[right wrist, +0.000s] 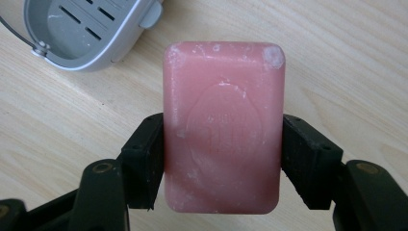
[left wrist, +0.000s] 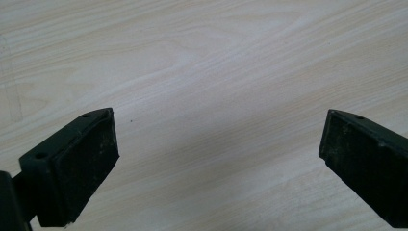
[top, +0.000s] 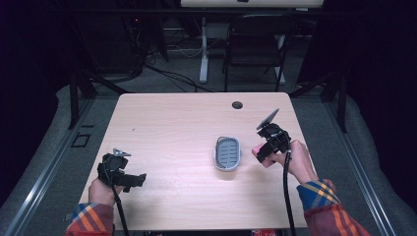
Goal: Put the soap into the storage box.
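One pink soap bar (right wrist: 222, 127) sits clamped in the right gripper (right wrist: 222, 159), held across its narrow width, w/ one black finger pad (right wrist: 144, 159) pressed flat on each long side. Bar has rounded corners, an oval stamp pressed into its face (lettering too faint to read) and whitish scuffs near the top corners. Roughly the upper half sticks out past the fingers. In the high view the soap (top: 257, 152) shows as a small pink patch under the right gripper (top: 265, 147), near the bench's right edge; whether it's lifted clear of the wood or resting on it I can't tell from that angle.

Just left of it, near but not touching, lies a grey soap dish (top: 227, 153) w/ a slotted tray inside and a thin wire handle at its far end. In the right gripper view the dish (right wrist: 96, 43) sits at upper left, apart from the bar.

Left gripper (top: 133, 180) is well apart, near the front left corner of the bench (top: 172, 123), held in the person's left hand (top: 101, 191). Its fingers (left wrist: 79, 168) stand wide open, w/ nothing between them but bare light wood grain.

Plaid sleeves show at both wrists. Beyond the bench, a dark chair (top: 255, 44) stands on the floor.
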